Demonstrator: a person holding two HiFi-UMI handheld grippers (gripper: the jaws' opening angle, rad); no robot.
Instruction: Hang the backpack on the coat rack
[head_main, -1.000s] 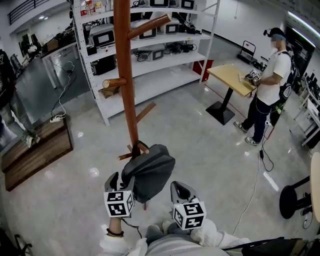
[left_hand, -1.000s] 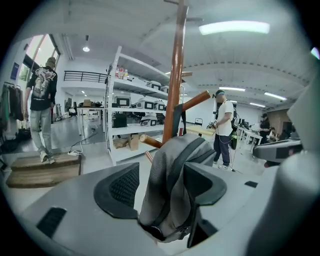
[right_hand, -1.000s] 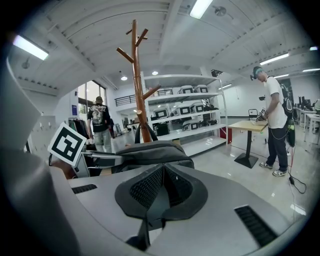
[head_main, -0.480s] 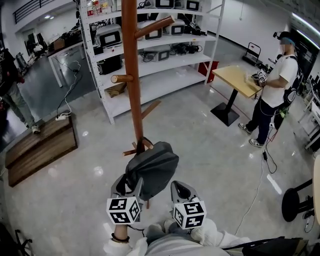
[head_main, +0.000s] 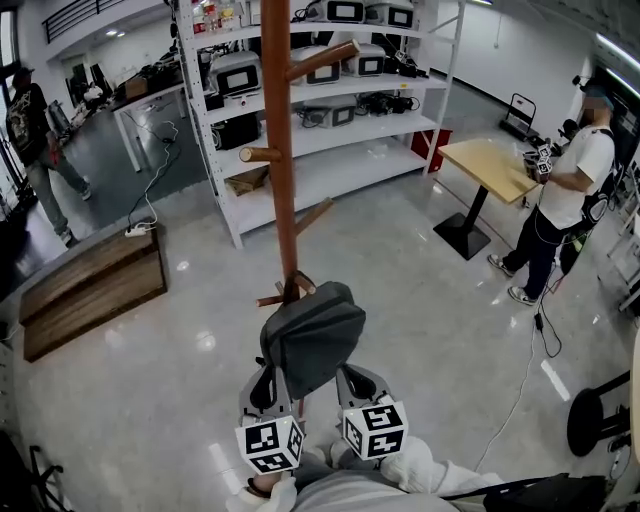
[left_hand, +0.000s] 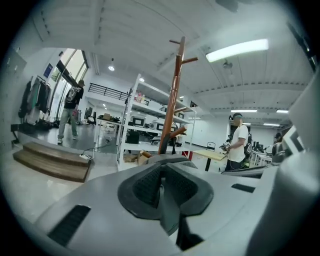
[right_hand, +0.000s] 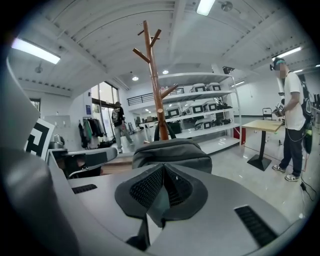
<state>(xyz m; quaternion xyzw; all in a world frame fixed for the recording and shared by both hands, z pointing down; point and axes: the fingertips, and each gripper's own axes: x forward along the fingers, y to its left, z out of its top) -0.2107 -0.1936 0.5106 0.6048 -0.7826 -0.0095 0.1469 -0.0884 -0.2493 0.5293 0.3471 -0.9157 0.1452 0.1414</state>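
Observation:
A grey backpack hangs off the floor just in front of the tall brown wooden coat rack, its dark top handle by a low peg. My left gripper is tucked under the pack's left lower edge; its jaws are closing, with a thin grey strip of the pack between the pads. My right gripper sits under the right lower edge, shut on a grey fold of the pack. The right gripper view shows the backpack bulging just beyond the jaws, and the rack behind it. The rack's foot is hidden.
White shelving with equipment stands behind the rack. A low wooden platform lies at left. At right are a wooden table, a person, a floor cable and a black stool. Another person walks far left.
My left gripper came in from beside the backpack to under its left edge and its jaws closed. The backpack rose slightly toward the rack. The right gripper barely moved.

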